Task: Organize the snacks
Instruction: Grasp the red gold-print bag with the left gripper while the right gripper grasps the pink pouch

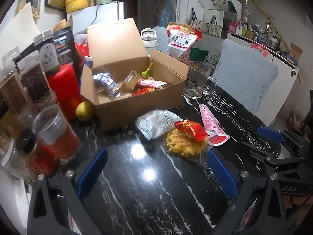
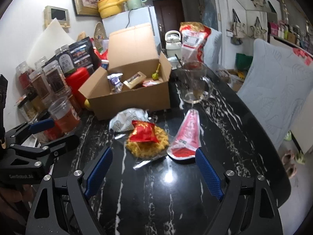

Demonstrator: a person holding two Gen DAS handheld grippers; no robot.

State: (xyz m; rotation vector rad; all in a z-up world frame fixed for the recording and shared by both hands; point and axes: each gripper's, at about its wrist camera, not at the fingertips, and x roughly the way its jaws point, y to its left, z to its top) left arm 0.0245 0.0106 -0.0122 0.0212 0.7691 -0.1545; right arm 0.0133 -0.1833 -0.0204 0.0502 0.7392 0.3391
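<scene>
On the black tabletop [image 2: 225, 121], four snacks lie near the open box [image 2: 129, 99]. Both the left claw [image 1: 156, 168] and the right claw [image 2: 154, 168] are wide and hold nothing. The right claw should come down over the pink pouch [image 2: 187, 137] and pinch it in the middle.

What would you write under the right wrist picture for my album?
Open right claw hovers over a black table, facing loose snack packets and an open cardboard box.

Glass mug [image 1: 198, 79] beside jars [image 1: 37, 78]
</scene>
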